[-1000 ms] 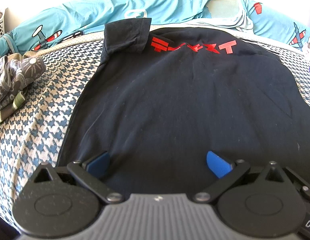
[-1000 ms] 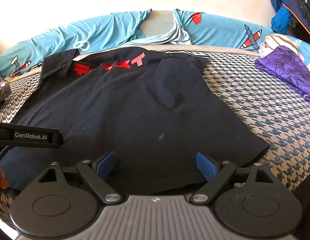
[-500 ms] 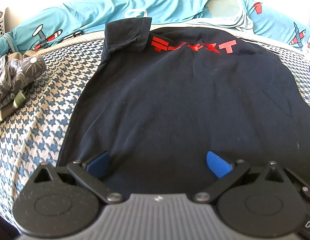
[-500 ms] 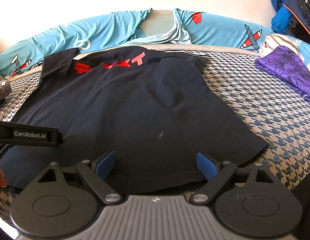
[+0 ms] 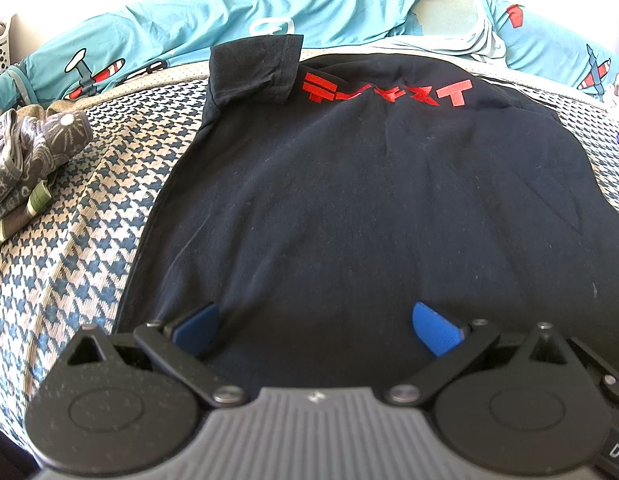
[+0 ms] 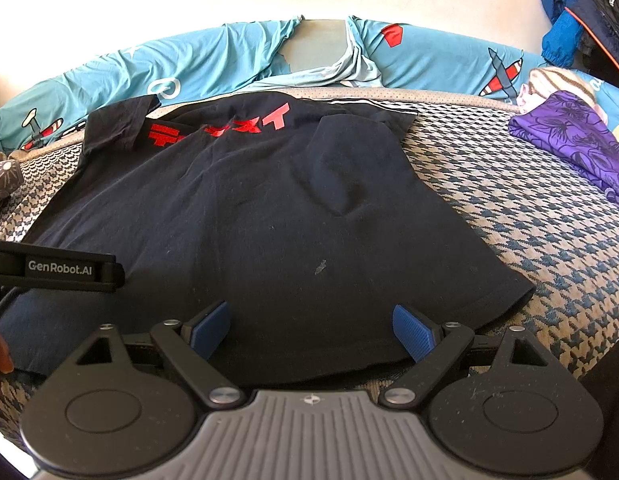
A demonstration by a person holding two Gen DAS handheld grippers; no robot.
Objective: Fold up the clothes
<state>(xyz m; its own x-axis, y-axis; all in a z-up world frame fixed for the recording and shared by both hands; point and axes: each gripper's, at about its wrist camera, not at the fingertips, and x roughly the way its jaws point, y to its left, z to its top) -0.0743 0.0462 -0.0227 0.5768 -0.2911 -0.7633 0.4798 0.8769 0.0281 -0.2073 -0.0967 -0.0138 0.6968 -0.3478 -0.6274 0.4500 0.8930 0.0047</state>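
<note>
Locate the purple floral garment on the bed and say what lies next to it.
In the right wrist view, the purple floral garment lies at the far right of the houndstooth bedspread, well right of the black T-shirt, with a striped knit item just behind it.

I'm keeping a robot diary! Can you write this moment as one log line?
black T-shirt with red letters: flat on houndstooth bed cover | left gripper: jaws open | right gripper: jaws open

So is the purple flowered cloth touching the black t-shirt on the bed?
Apart. The right wrist view shows the purple cloth lying well off to the side of the black t-shirt, with a wide strip of bare houndstooth bedcover between them.
</note>
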